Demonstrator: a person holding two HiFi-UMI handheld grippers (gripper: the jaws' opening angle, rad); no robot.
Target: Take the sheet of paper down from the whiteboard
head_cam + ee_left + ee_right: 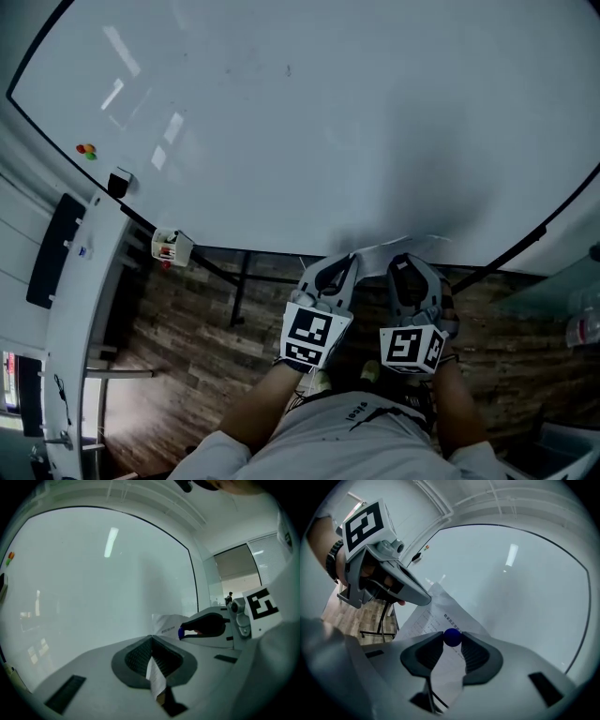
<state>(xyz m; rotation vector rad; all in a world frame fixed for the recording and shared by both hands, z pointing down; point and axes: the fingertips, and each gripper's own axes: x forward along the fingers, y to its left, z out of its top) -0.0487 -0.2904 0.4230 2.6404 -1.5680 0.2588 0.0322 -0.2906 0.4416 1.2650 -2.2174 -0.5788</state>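
Note:
The whiteboard fills the upper head view. At its lower edge the sheet of paper curls away from the board, printed lines showing. My left gripper is shut on the sheet's edge, and a white strip runs between its closed jaws. Just right of it, my right gripper is shut on a small blue round magnet, pinched at the jaw tips over the paper. The left gripper view shows that magnet and the sheet beside the right gripper.
Red and green magnets and a black eraser sit at the board's left edge, with a marker box below. A white desk runs along the left. The board's stand leg rises from the wood floor.

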